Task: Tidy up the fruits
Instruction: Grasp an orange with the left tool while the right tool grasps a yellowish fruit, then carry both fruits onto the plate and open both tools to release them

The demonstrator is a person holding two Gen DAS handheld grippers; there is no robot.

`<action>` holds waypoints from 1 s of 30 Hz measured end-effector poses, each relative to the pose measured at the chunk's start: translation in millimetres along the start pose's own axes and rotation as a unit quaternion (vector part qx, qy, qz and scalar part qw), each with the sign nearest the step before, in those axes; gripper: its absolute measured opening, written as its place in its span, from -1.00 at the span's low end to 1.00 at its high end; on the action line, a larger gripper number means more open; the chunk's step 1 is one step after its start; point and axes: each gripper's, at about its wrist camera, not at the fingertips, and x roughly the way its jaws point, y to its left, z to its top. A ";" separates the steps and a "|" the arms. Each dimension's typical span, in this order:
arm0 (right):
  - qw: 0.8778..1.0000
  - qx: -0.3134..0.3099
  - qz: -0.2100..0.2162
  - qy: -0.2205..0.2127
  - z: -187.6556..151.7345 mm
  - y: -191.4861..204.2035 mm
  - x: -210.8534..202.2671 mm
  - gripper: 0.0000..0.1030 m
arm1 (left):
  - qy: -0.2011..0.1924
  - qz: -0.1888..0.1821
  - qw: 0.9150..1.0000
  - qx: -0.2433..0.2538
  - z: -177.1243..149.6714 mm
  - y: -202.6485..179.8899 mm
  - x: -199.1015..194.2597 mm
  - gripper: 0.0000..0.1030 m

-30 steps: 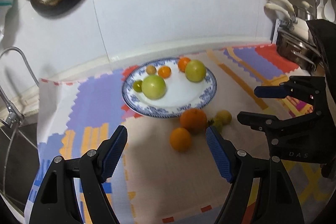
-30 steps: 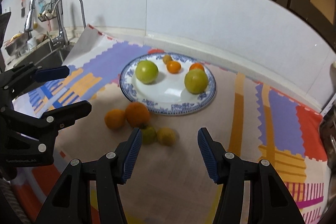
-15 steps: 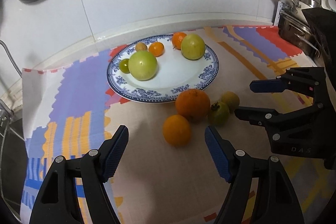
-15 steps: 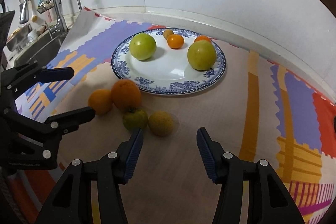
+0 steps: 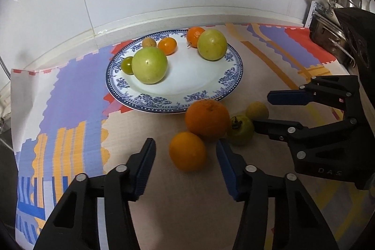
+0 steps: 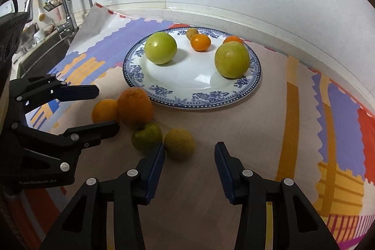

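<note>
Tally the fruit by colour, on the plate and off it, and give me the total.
Orange: 4, two on the plate and two on the mat.
Green: 4, three on the plate and one on the mat.
Yellowish-tan: 2, one on the plate and one on the mat.
Total: 10

The right gripper [image 5: 279,111] reads "DAS"; the left gripper [image 6: 103,109] reads "GenRobot.AI".

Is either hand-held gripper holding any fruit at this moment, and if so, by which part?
Nothing is held. The left hand-held gripper is open around the small orange, not touching; the right hand-held gripper is open, empty.
</note>
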 end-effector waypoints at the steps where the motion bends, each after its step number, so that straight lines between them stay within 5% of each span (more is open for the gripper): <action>1: 1.000 -0.002 0.000 0.000 0.2 0.6 0.8 -0.15 | 0.002 -0.001 1.000 -0.002 -0.2 0.2 0.7 -0.08; 7: 1.000 0.002 0.017 0.006 1.1 4.4 6.8 -0.38 | 0.008 -0.008 1.000 -0.010 -1.4 2.1 1.8 -0.34; 30: 0.998 0.053 0.004 -0.031 -3.7 11.1 -28.0 -0.43 | -0.027 -0.024 0.999 -0.014 -4.2 -0.4 -31.1 -0.35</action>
